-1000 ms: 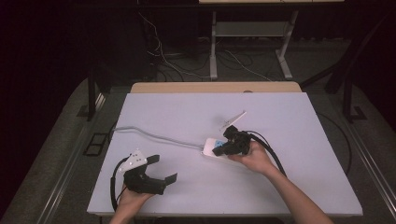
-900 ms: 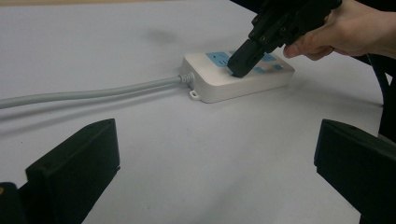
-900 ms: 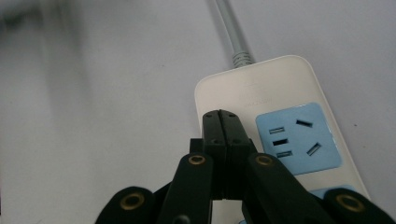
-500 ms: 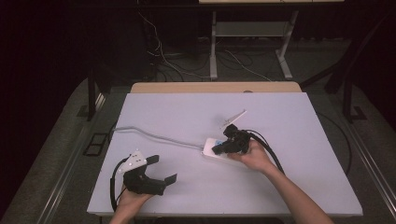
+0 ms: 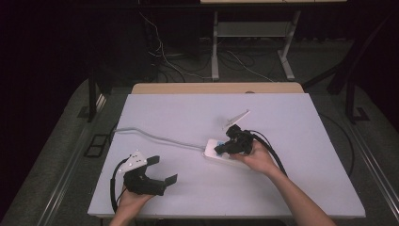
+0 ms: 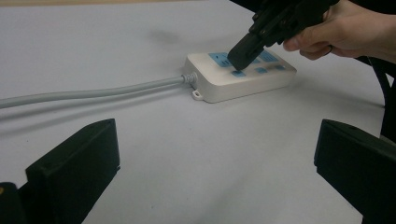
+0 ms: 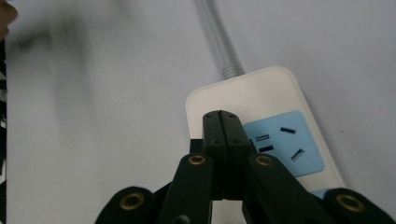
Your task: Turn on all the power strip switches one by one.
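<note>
A white power strip (image 5: 216, 155) with blue socket faces (image 7: 285, 140) lies right of the table's middle, its grey cable (image 5: 155, 138) running off to the left edge. My right gripper (image 5: 219, 149) is shut, its two jaws pressed together with nothing between them. Its tip (image 6: 239, 57) rests on the strip's top (image 6: 219, 84) at the cable end, next to a blue socket (image 6: 219, 58). My left gripper (image 5: 163, 169) sits near the front left of the table with its jaws spread wide and empty, pointing towards the strip. Its jaws frame the strip in the left gripper view (image 6: 210, 177).
The white table top (image 5: 291, 122) has bare room all round the strip. Black cables trail from both grippers over the front edge (image 5: 277, 160). Behind the table, a desk frame (image 5: 249, 33) and floor wires (image 5: 160, 52) stand in the dark.
</note>
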